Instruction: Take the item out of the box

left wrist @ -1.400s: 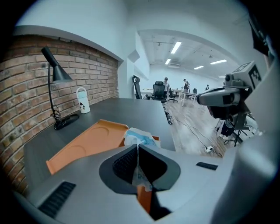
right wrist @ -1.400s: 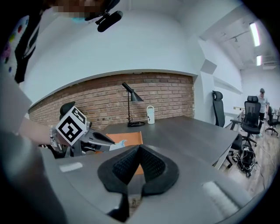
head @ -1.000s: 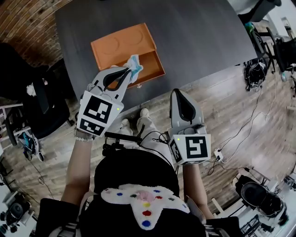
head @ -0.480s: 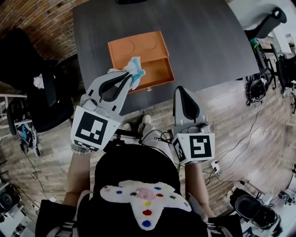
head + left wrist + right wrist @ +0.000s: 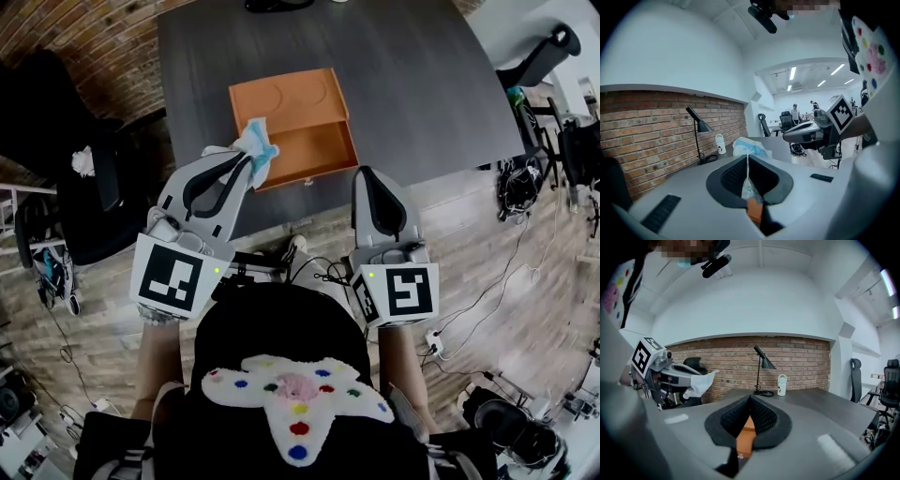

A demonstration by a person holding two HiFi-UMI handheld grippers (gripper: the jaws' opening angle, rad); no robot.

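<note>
A crumpled white-and-blue packet (image 5: 255,145) is shown pinched flat between the closed jaws of the left tongs (image 5: 249,165) and held in the air, outside the orange box (image 5: 314,141). From the head view the packet is seen over the box's near left corner. In the left gripper view a thin edge of it is caught between the ribbed pads, with the rest bunched beyond the tips. The box is set open on the dark grey desk (image 5: 422,84) near its front edge, its lid (image 5: 286,94) laid back and marked by two round impressions. The right tongs (image 5: 368,174) are held just off that front edge, to the right of the box and well apart from the packet, with the jaws shut together on nothing. A black desk lamp (image 5: 761,361) and a small white bottle (image 5: 781,385) are seen at the desk's far side, before a brick wall (image 5: 801,366). Office chairs (image 5: 539,61) are placed about the wood floor (image 5: 487,244).
</note>
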